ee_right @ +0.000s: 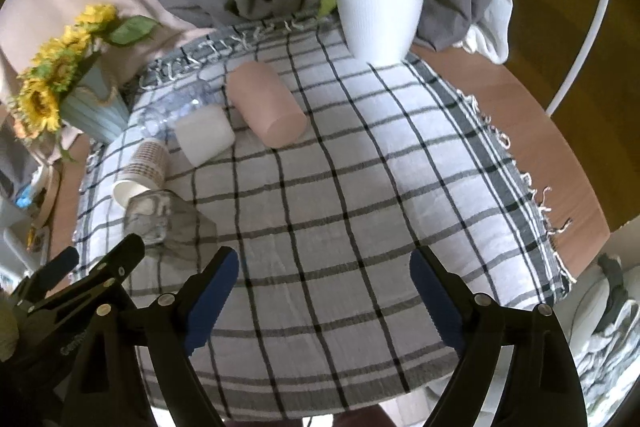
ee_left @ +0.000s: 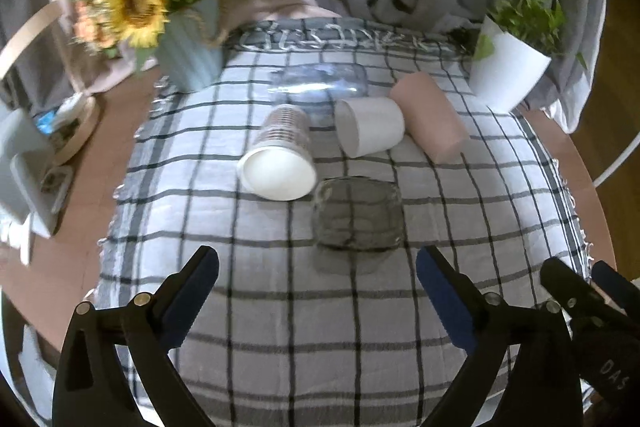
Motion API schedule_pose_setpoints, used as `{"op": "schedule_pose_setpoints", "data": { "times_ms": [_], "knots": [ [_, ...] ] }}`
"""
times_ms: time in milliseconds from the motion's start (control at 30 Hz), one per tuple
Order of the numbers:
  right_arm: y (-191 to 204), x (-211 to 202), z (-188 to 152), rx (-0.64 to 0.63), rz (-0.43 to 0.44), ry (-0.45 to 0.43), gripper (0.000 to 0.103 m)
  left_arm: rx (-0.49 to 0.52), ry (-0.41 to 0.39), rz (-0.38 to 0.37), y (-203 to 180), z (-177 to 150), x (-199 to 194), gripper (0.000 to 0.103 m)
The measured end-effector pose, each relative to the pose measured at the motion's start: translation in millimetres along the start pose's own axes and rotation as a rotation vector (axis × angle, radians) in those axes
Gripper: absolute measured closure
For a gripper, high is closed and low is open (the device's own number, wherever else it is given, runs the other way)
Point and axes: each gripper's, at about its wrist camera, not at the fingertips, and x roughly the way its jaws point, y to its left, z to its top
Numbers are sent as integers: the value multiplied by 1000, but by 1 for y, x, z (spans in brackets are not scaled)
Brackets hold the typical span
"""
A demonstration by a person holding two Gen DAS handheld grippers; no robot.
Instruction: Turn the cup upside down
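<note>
Smoked grey glass is what sits nearest the left gripper (ee_left: 316, 263): a squat glass cup (ee_left: 357, 214) resting on the checked cloth (ee_left: 280, 307) that covers the desk (ee_left: 80, 227). It appears to stand with its mouth down, though its transparency makes that hard to settle. Taking this glass as the landmark, a paper cup (ee_left: 280, 157) lies on its side just beyond and to the left, open mouth turned toward the camera; a plain white cup (ee_left: 370, 125) lies tipped over farther back, touching a pink cylinder (ee_left: 430, 117) on its right, and a clear plastic cup (ee_left: 320, 85) lies behind them all. The tipped cups look like the work remaining, since none of them stands on its rim. Both pairs of jaws are spread wide with nothing between them, the left ones framing the glass from the near side, probably poised to pick the next cup. The right gripper (ee_right: 324, 291) hangs beside it over bare cloth, well to the right of the glass, likely waiting as support. A sunflower vase (ee_left: 188, 55) and a potted plant (ee_left: 508, 63) flank the far edge, out of the way.
</note>
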Motion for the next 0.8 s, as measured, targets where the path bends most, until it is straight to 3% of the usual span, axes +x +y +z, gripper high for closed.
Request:
{"op": "schedule_pose_setpoints", "data": {
  "times_ms": [433,800],
  "knots": [
    [16,-52,-20,-89,89,-81,13,-57,-76,120,29,-30,-64,1],
    [26,-86,-38,-138,114,-161,11,-78,-94,136,37,-55,-92,0]
  ]
}}
